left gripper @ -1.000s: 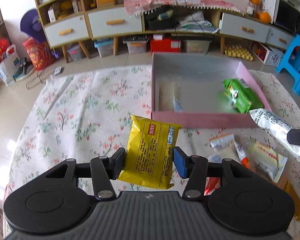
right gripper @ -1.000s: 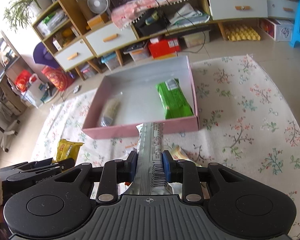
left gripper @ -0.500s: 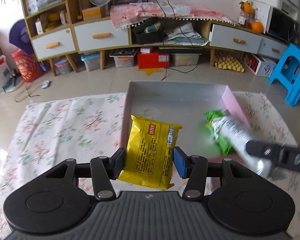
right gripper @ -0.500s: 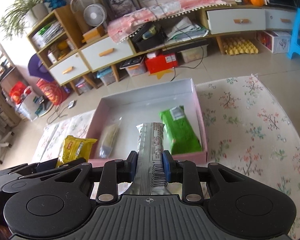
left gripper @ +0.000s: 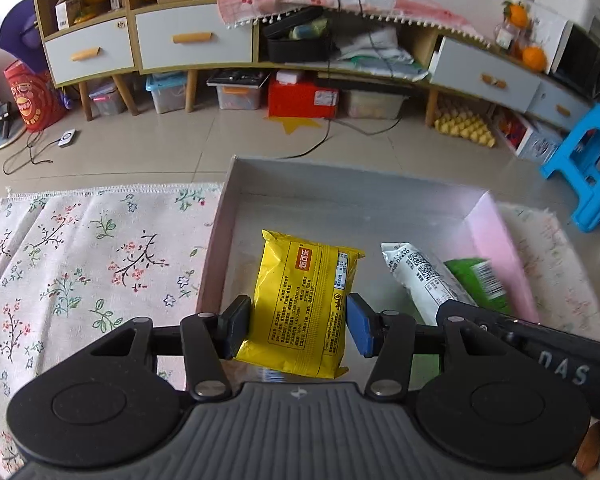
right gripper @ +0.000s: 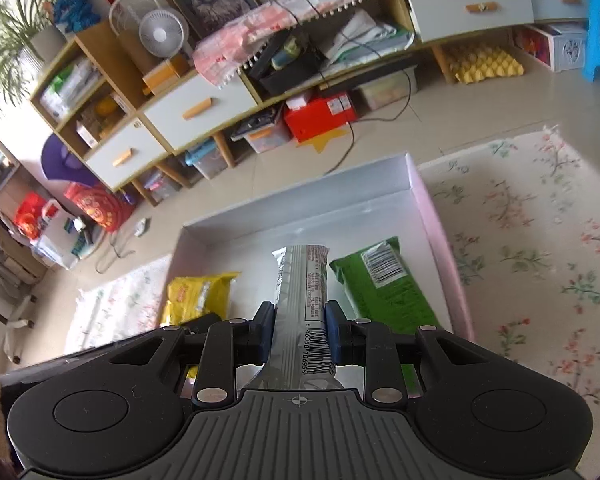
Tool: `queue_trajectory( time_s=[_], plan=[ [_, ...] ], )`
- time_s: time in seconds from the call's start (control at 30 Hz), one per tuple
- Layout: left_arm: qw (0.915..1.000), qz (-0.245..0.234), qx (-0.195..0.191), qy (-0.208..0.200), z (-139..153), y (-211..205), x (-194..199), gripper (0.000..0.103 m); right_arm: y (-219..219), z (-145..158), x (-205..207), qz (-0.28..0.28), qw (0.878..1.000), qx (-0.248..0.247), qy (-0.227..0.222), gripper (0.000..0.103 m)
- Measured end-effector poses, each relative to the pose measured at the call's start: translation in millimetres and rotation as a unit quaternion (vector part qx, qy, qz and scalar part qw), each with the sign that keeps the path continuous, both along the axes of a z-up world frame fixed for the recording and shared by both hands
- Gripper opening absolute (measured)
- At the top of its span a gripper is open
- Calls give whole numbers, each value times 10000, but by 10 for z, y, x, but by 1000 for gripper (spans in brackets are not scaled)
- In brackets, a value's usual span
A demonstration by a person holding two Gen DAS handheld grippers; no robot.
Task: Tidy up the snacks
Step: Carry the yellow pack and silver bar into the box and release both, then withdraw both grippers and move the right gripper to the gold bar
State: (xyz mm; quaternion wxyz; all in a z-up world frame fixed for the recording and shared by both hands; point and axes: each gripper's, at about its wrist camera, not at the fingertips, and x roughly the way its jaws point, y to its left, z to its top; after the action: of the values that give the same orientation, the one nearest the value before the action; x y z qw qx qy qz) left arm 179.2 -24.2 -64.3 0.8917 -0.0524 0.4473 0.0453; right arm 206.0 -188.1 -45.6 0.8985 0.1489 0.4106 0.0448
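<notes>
**A:** Hovering over the pink box (left gripper: 496,232) right now, both grippers loaded. The left gripper (left gripper: 298,326) is clamped on a yellow packet (left gripper: 304,304), glossy, covered in small black print with a red label near its top edge.

**B:** And the right gripper (right gripper: 300,334) is pinched tight on a silver packet (right gripper: 304,296), long and narrow, barcode showing by the pads, its crimped far end poking out over the box's grey floor.

**A:** Both snacks are held above the inside of the box, yellow on the left side, silver toward the middle.

**B:** Just beside the silver one lies a green packet (right gripper: 384,292), flat on the floor along the right wall, white barcode patch facing up. The box itself sits on a floral cloth (left gripper: 80,264).
</notes>
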Motion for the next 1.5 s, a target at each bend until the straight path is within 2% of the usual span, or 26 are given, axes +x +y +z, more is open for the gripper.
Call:
queue_trajectory(
  time_s=[0.13,0.3,0.37,0.47,0.57,0.63,0.67,0.73,0.77,0.8,0.83,1.03,1.07,1.1,1.17,1.3,1.4,1.5],
  plan=[
    [9998,-135,149,98,-98,-23,-70,48,79,-150,15,121,9990,-390,171,26],
    [9985,-33,416,349,-130,-39,-159,50,38,-135,-40,78,9980,-631,64,26],
    [9986,-26,370,369,-123,-24,-182,50,28,-130,-38,85,9965,-835,-38,26],
    [9988,172,135,441,-89,26,-223,48,-29,-134,-30,79,9976,-691,-71,27],
    [9985,196,81,502,-75,24,-235,49,4,-142,-19,166,9958,-883,-193,27],
    [9993,113,113,335,-37,31,-250,50,44,-141,-36,184,9952,-933,-234,33],
    [9996,78,127,229,2,32,-274,57,71,-125,-54,237,9949,-953,-232,36],
    [9999,75,89,-69,105,45,-327,69,82,-3,-147,254,9950,-826,-498,51],
    [9998,68,-9,-178,162,69,-351,71,58,82,-188,271,9950,-693,-660,57],
    [9996,106,-85,-227,204,87,-376,71,50,169,-240,272,9947,-571,-808,68],
    [9995,164,-131,-248,245,107,-394,71,46,246,-283,241,9943,-512,-904,71],
    [9982,268,-65,-529,551,93,-571,74,35,614,-570,447,9923,-480,-1050,72],
    [9977,273,-109,-607,620,97,-621,78,27,673,-621,477,9918,-466,-1087,74],
    [9971,308,-164,-671,677,106,-656,80,20,734,-682,492,9915,-462,-1111,79],
    [9956,386,-286,-806,765,150,-726,81,7,849,-792,515,9909,-471,-1155,81],
    [9910,672,-322,-1116,928,292,-885,82,-4,1053,-1021,254,9903,-548,-1253,81],
    [9886,759,-494,-1199,1013,353,-1042,82,-96,1192,-1261,148,9897,-243,-1402,82],
    [9895,693,-508,-1164,1018,286,-1251,89,-177,1233,-1484,-12,9903,12,-1389,91]
  ],
)
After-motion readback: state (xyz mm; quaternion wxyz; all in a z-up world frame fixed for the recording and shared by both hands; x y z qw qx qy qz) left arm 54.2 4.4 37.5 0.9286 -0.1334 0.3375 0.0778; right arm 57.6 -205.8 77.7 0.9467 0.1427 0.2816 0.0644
